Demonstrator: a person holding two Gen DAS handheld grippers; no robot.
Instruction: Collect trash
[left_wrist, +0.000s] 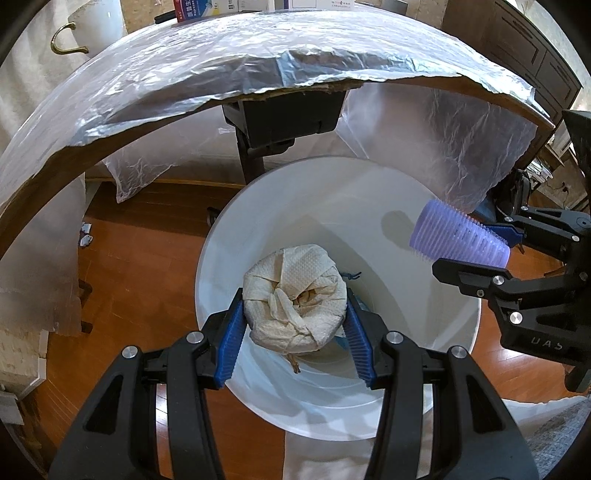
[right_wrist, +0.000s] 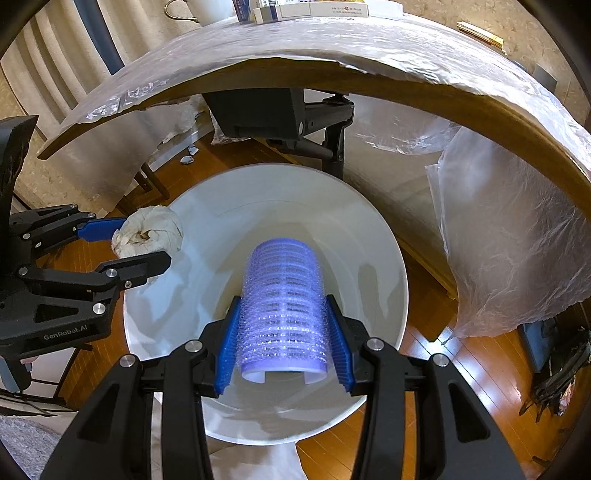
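Two grippers hang over a white bin (left_wrist: 454, 325) that stands on a wooden floor (left_wrist: 140, 266) just in front of a table (left_wrist: 229, 62) draped in clear plastic sheeting. The left gripper (left_wrist: 295, 314) is clenched on a wad of paper towel (left_wrist: 295, 295) — its blue pads (left_wrist: 232, 343) press both sides of the crumpled, brown-stained ball, which hangs above the bin's open mouth, not yet let go. In the right wrist view that wad (right_wrist: 147, 230) sits near the bin's left rim, pinched between the left gripper's (right_wrist: 144, 240) fingers. The right gripper (right_wrist: 284, 336) is closed on a purple hair roller (right_wrist: 284, 306), a ridged, bristly tube held lengthwise between the pads, its open end towards the camera and its far end pointing down into the bin (right_wrist: 369, 236). From the left wrist camera the roller (left_wrist: 458, 236) shows at the bin's right side, gripped by the right gripper (left_wrist: 476, 247), well apart from the paper wad. Something small and blue lies on the bin's bottom, mostly hidden behind the wad — I cannot tell what it is. Two small scraps (left_wrist: 85, 236) lie on the floor under the table's left side, and boxes (right_wrist: 306, 9) stand on the table's far edge.
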